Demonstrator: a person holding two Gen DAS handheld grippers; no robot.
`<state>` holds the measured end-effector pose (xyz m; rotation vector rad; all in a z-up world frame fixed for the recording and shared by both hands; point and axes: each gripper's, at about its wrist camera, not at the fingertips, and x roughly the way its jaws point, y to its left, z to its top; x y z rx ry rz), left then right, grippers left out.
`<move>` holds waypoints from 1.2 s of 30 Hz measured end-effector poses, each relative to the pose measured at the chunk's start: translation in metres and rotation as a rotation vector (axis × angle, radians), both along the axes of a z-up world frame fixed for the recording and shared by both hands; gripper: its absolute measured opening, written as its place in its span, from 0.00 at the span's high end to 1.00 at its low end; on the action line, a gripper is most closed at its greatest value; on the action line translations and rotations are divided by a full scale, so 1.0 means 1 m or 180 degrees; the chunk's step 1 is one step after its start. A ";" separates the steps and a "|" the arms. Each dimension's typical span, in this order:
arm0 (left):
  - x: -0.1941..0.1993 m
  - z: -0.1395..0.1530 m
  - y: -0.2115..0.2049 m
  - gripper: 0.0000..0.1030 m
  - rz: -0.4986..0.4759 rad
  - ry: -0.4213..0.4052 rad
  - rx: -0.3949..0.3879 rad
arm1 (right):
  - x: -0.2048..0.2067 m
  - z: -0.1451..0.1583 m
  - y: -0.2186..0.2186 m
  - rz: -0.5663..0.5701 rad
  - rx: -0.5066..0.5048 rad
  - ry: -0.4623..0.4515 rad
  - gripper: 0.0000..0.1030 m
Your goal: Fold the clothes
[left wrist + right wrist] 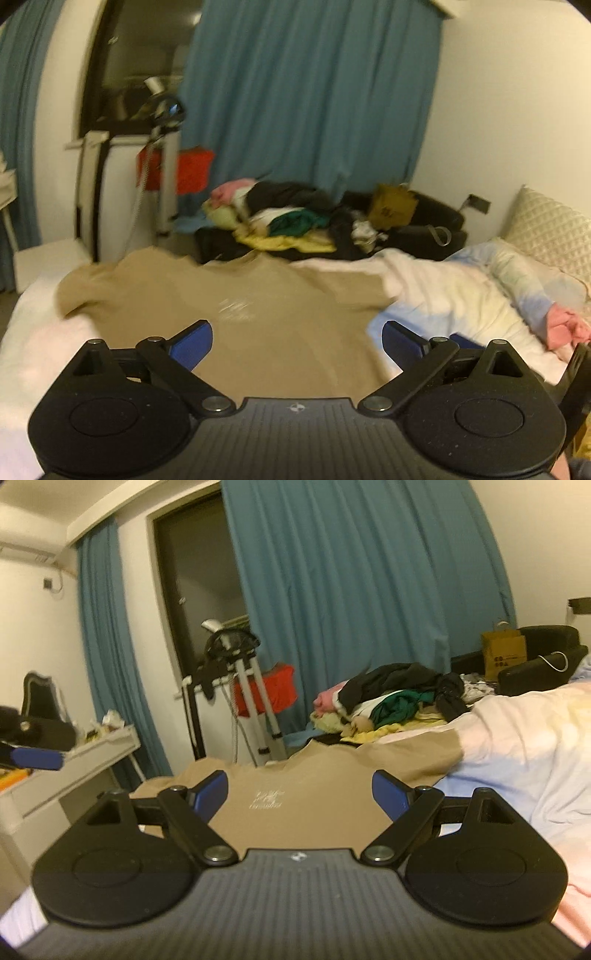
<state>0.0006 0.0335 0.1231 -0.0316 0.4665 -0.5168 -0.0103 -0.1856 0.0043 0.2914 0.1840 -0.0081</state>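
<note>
A tan T-shirt [240,295] lies spread flat on the bed, small white lettering on its chest. It also shows in the right wrist view [317,786]. My left gripper [297,343] is open and empty, its blue pads wide apart above the shirt's lower part. My right gripper [299,794] is open and empty too, held low over the near part of the shirt. A blue fingertip of the left gripper [37,758] shows at the left edge of the right wrist view.
A pile of mixed clothes [291,218] sits beyond the bed, also in the right wrist view [391,698]. A white and pastel duvet [461,288] covers the bed's right side, with a pillow [550,229]. A white desk [74,764], a tripod stand [251,701] and blue curtains [351,583] stand behind.
</note>
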 end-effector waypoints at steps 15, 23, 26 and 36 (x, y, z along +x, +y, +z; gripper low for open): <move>0.033 -0.092 -0.060 0.00 0.0266 0.0319 0.0196 | 0.106 -0.059 -0.115 -0.0116 0.1428 0.0291 0.15; 0.056 -0.139 -0.068 0.00 0.0360 0.0502 0.0303 | 0.209 -0.152 -0.177 -0.0165 0.2386 0.0533 0.15; 0.068 -0.150 -0.076 0.00 0.0384 0.0506 0.0308 | 0.245 -0.168 -0.186 -0.0280 0.2231 0.0601 0.16; 0.137 -0.179 -0.079 0.00 0.0496 0.0729 0.0079 | 0.310 -0.170 -0.209 -0.0595 0.2021 0.0171 0.18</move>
